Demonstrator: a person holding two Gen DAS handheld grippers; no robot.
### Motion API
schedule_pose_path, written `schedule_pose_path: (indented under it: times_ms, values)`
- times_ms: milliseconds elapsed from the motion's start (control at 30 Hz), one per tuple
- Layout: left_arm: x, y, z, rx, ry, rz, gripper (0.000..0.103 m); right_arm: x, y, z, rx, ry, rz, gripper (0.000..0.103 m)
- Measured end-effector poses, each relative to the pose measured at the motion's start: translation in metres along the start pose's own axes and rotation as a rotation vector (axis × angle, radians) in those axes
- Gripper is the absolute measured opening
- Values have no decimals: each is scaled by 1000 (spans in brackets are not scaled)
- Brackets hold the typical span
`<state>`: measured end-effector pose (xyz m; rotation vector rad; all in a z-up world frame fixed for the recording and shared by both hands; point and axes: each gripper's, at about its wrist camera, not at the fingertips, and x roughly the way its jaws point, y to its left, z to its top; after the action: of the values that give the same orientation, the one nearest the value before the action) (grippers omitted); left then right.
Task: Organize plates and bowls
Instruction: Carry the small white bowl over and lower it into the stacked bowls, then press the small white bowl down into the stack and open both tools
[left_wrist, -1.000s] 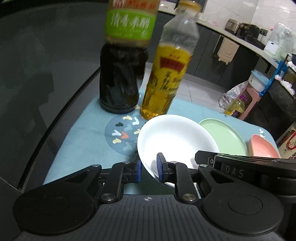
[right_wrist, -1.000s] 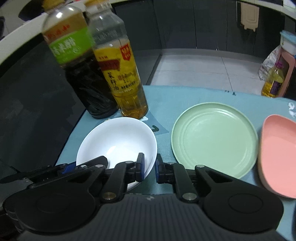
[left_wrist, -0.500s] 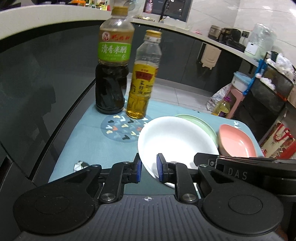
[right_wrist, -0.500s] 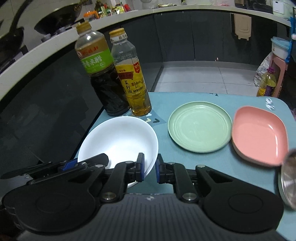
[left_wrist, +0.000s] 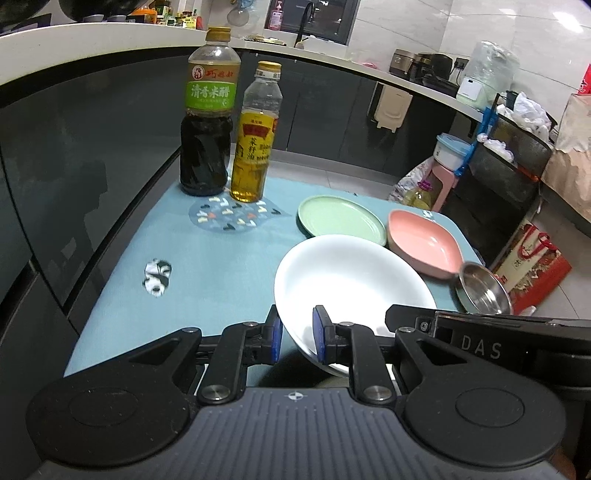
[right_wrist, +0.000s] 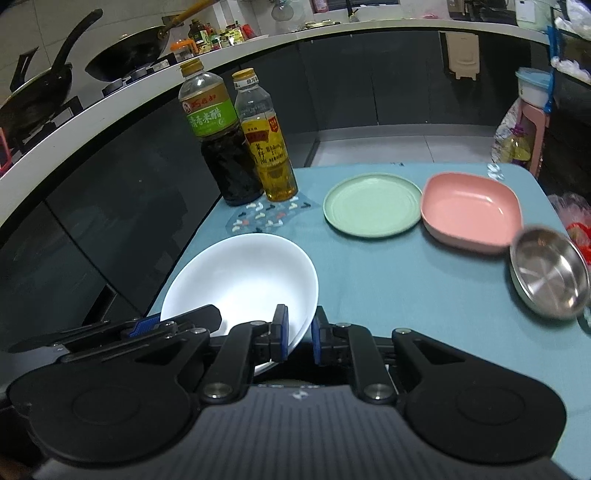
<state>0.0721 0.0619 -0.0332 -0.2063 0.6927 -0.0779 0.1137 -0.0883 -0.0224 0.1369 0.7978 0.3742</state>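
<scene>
Both grippers pinch opposite sides of one rim, held level and pointing forward.

The left gripper (left_wrist: 297, 334) has its blue-padded fingers (left_wrist: 275, 334) drawn close, one on each face of the white bowl (left_wrist: 351, 284) edge. The right gripper (right_wrist: 297, 334) grips the same bowl's opposite edge likewise, its body lying just beside the left one. Whether the pads press fully tight is hard to judge from these angles.
</scene>
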Motion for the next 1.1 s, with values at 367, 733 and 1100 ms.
schedule_pose_path:
  times_ms: [367, 733, 1100]
  values:
    - [-21, -12, -30, 16, 24, -16, 16, -23, -9, -33, 27, 8, 12, 7]
    - [-22, -18, -49, 35, 68, -13, 16, -24, -19, -55, 49, 44, 16, 7]
    - [-17, -17, -60, 37, 106, -9, 16, -19, -22, -67, 57, 76, 10, 7]
